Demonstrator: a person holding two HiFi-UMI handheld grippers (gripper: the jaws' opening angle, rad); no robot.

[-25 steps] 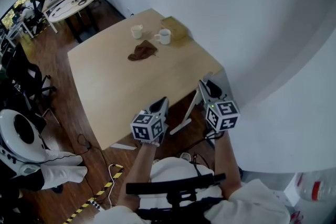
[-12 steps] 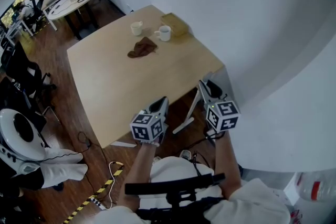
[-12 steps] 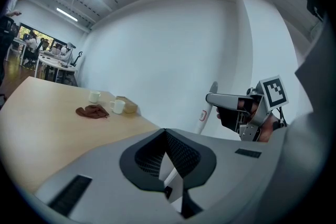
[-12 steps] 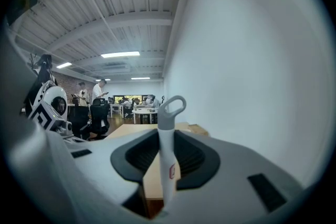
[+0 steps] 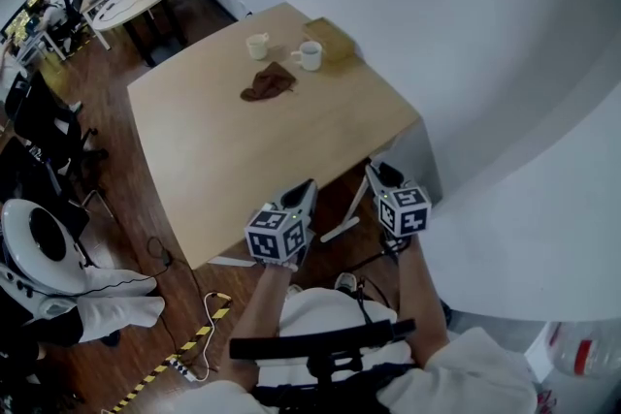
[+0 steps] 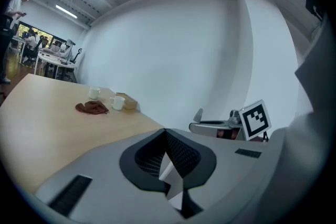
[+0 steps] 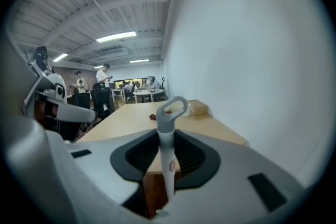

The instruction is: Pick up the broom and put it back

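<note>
A white broom handle (image 7: 167, 152) with a grey hanging loop (image 7: 172, 108) stands upright between the pads of my right gripper (image 7: 167, 140), which is shut on it. In the head view the right gripper (image 5: 375, 173) hangs just off the wooden table's near right corner, close to the white wall. The broom's head is hidden below. My left gripper (image 5: 300, 190) hovers at the table's near edge, left of the right one. Its jaws (image 6: 165, 134) meet at the tips with nothing held.
The wooden table (image 5: 223, 145) carries two white mugs (image 5: 257, 46) (image 5: 310, 55), a brown cloth (image 5: 268, 82) and a small cardboard box (image 5: 330, 39) at its far end. White wall (image 5: 505, 63) runs along the right. Office chairs (image 5: 44, 121) and floor cables (image 5: 194, 334) lie left.
My right gripper has sunk lower with the broom handle in it, staying beside the table corner. The left gripper has kept its place.
</note>
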